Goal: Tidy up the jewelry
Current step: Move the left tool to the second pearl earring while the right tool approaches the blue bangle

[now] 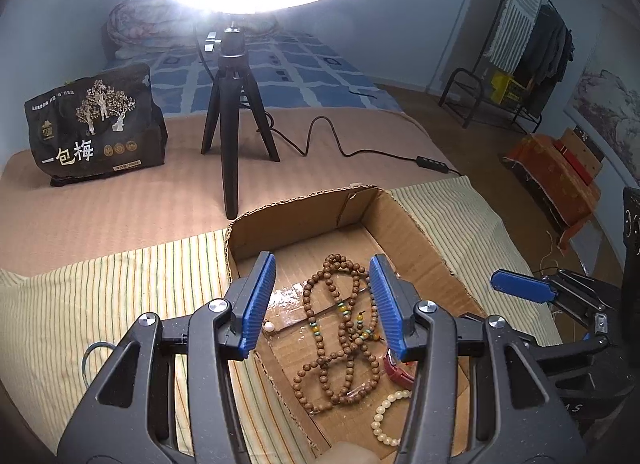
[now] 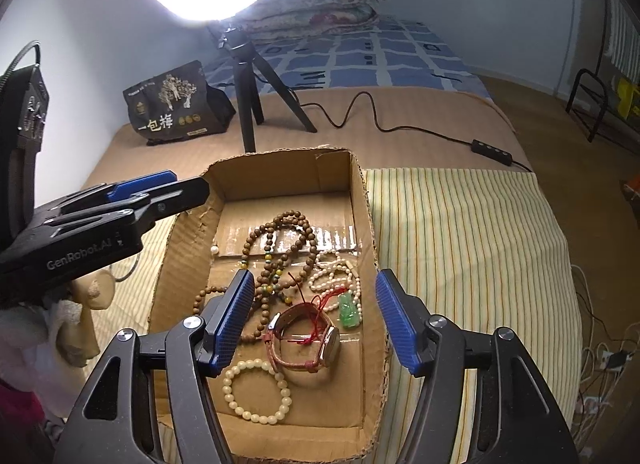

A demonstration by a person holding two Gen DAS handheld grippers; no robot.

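Note:
A shallow cardboard box [image 2: 360,191] lies on a striped cloth and holds the jewelry. In it are a long brown bead necklace [image 2: 288,240], a white pearl strand [image 2: 336,272], a green pendant on red cord [image 2: 350,312], a pink-strapped watch [image 2: 308,344], a cream bead bracelet [image 2: 256,392] and a single pearl [image 2: 215,250]. My right gripper [image 2: 315,278] hovers open above the watch, holding nothing. My left gripper [image 1: 322,268] is open over the brown necklace [image 1: 340,328], with nothing between its pads. The cream bracelet [image 1: 386,416] lies near the box's front edge.
A ring light on a black tripod [image 1: 236,115] stands behind the box, and its cable and switch [image 1: 430,161] run to the right. A black snack bag [image 1: 96,127] sits at the back left. A thin metal ring [image 1: 94,356] lies on the striped cloth [image 2: 460,248].

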